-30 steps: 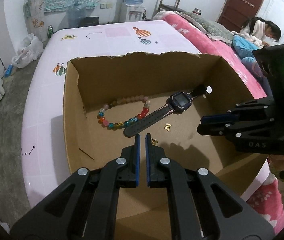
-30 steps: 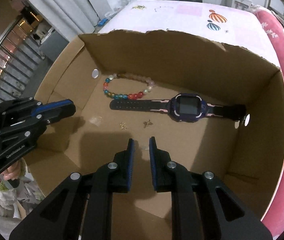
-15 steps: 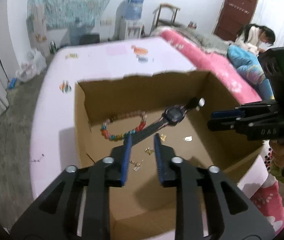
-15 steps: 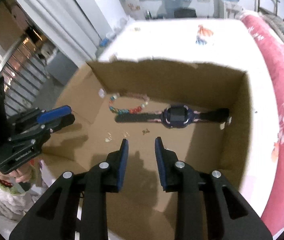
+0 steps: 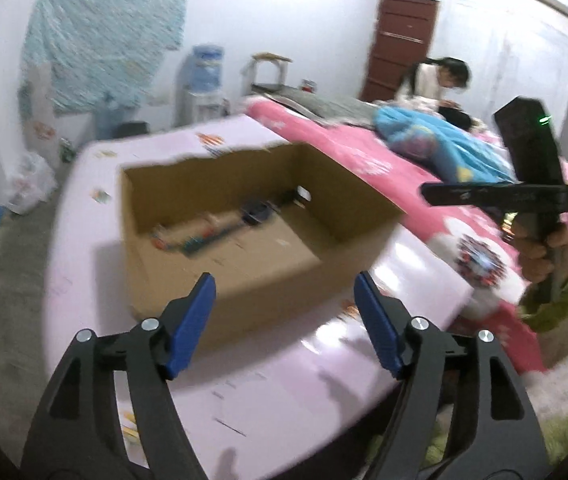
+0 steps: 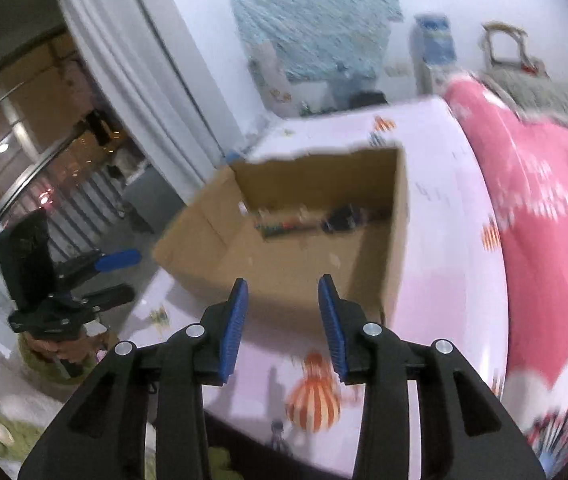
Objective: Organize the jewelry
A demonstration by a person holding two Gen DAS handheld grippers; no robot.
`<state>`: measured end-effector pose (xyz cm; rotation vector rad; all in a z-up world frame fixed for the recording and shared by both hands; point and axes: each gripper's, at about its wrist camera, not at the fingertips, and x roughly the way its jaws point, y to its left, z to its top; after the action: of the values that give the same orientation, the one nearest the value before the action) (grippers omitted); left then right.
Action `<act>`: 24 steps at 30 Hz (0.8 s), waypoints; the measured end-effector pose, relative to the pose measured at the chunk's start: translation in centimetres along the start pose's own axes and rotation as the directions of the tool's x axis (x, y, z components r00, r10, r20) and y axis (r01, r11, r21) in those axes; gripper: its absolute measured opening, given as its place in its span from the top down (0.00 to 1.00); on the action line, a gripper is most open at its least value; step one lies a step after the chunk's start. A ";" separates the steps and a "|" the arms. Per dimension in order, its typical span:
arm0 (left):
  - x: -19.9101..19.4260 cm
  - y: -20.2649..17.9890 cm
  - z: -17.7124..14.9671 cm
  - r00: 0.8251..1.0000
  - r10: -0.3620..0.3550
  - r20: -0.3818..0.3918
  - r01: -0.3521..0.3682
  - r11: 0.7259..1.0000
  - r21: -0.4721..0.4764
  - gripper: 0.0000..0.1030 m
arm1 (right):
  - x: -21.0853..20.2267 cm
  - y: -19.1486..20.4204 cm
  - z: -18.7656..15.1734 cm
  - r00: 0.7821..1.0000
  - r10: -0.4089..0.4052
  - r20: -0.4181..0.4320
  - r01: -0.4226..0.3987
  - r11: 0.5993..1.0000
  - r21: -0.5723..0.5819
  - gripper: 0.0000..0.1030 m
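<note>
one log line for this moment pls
left gripper: open, empty | right gripper: open, empty | both jaws just opening | box: holds jewelry

Soft, even indoor light; heavy motion blur throughout, fisheye curving and dark vignetted corners.

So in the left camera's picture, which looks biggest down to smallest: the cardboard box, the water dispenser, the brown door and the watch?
As they look in that view:
1. cardboard box
2. brown door
3. water dispenser, fairly close to the door
4. watch, blurred

The box is much nearer the camera, which exaggerates its size.
</note>
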<state>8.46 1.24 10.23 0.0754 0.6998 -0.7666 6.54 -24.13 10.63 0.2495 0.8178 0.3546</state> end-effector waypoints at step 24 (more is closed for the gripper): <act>16.8 -6.5 -5.3 0.975 0.010 -0.224 0.052 0.962 0.268 0.71 | 10.2 -3.4 -7.9 0.971 -0.021 -0.238 0.065 0.982 0.178 0.82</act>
<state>9.73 -12.16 -2.91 0.4114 0.8054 -0.8807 7.76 -22.54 -2.54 0.3670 1.0911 0.2696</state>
